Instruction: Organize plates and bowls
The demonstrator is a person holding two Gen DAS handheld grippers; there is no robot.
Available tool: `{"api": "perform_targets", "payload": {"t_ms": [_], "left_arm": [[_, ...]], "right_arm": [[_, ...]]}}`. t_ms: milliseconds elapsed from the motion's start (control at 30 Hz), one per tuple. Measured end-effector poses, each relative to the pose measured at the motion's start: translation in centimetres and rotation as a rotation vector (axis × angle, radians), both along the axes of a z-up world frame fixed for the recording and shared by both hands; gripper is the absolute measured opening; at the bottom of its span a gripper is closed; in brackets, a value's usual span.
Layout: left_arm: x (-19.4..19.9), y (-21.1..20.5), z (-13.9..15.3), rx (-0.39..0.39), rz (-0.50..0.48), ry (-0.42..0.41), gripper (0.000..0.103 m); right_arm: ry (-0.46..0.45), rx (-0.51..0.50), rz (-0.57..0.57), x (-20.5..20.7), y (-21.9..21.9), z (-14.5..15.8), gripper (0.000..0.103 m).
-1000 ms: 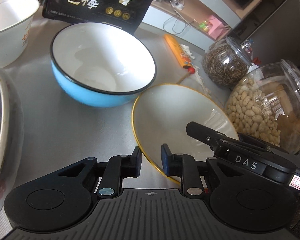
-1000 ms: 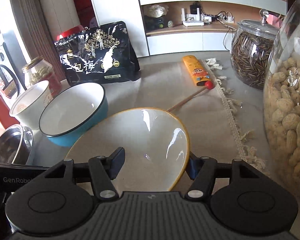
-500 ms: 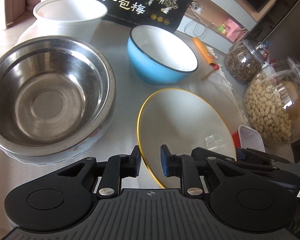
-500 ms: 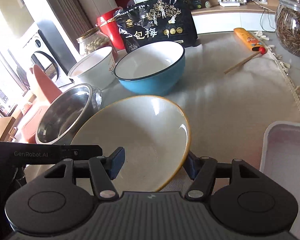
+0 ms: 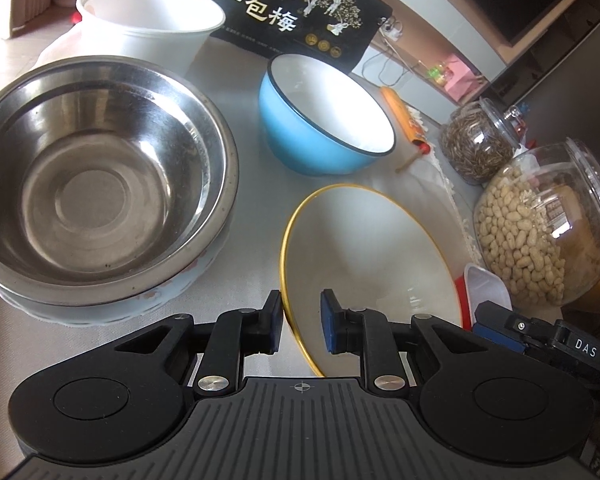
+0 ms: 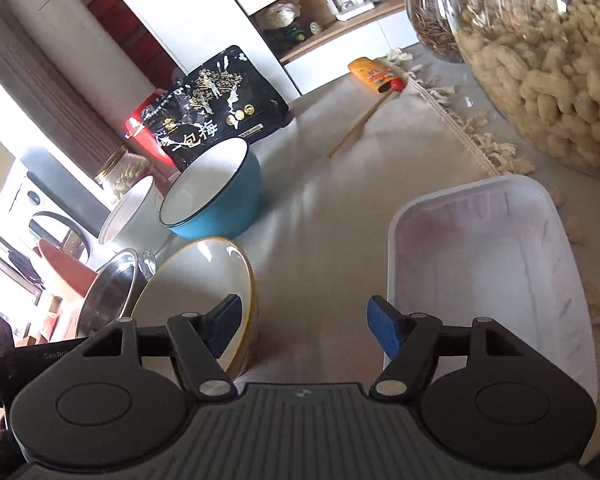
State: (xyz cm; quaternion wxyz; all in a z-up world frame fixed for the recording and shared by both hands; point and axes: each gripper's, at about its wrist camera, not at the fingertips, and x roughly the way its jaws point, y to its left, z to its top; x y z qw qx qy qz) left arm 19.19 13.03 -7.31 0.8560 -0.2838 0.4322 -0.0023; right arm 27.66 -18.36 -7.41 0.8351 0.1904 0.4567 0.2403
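Observation:
A white bowl with a yellow rim (image 5: 364,256) is tipped up on the grey cloth, and my left gripper (image 5: 300,320) is shut on its near rim. In the right wrist view this bowl (image 6: 196,276) leans just left of and behind my left finger. My right gripper (image 6: 304,320) is off the bowl, its jaws opening with only cloth between them. To the left, a steel bowl (image 5: 172,152) sits nested in a patterned bowl. Behind stand a blue bowl (image 5: 300,136) and a white bowl (image 5: 140,36).
A clear plastic tray (image 6: 480,272) lies right of my right gripper. A peanut jar (image 5: 540,240) and a seed jar (image 5: 480,148) crowd the right side. A black snack bag (image 5: 300,12) stands at the back, with an orange pack (image 6: 372,72) near the fringed cloth edge.
The right gripper let go of the yellow-rimmed bowl, opened wider and swung right toward the plastic tray. The left gripper kept the rim and drew back, bringing the steel bowl into view.

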Motion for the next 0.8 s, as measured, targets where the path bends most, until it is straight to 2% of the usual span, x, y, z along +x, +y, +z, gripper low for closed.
{"api": "perform_targets", "payload": {"t_ms": [100, 167, 267, 367, 400, 500, 633, 700, 767, 800], "left_arm": [[-0.2, 0.2, 0.1, -0.011, 0.004, -0.002, 0.022], [-0.3, 0.2, 0.2, -0.009, 0.004, -0.005, 0.022], [-0.3, 0.2, 0.2, -0.010, 0.003, -0.005, 0.022], [-0.3, 0.2, 0.2, -0.009, 0.002, -0.006, 0.022], [-0.4, 0.2, 0.2, -0.008, 0.001, -0.007, 0.022], [-0.3, 0.3, 0.1, -0.009, 0.001, -0.008, 0.022], [-0.2, 0.1, -0.1, -0.005, -0.001, 0.000, 0.022], [-0.1, 0.0, -0.3, -0.008, -0.006, 0.005, 0.022], [0.1, 0.0, -0.5, -0.023, -0.014, 0.008, 0.021], [0.1, -0.1, -0.6, -0.027, -0.016, 0.010, 0.021]], "right_arm": [[0.070, 0.054, 0.023, 0.2, 0.0, -1.1, 0.073], [0.085, 0.035, 0.021, 0.3, 0.3, -1.6, 0.075], [0.062, 0.005, 0.002, 0.3, 0.2, -1.5, 0.078], [-0.027, -0.109, -0.055, -0.3, 0.1, -0.5, 0.078], [-0.039, -0.115, -0.059, -0.3, 0.0, -0.3, 0.078], [-0.020, -0.020, 0.002, 0.1, 0.2, 0.2, 0.078], [-0.038, -0.010, 0.080, 0.8, 3.2, 0.7, 0.078], [-0.024, -0.015, 0.126, 1.3, 5.1, 0.3, 0.071], [0.012, -0.011, 0.172, 1.9, 6.7, -0.5, 0.055], [0.029, -0.006, 0.189, 2.1, 7.2, -0.9, 0.053]]}}
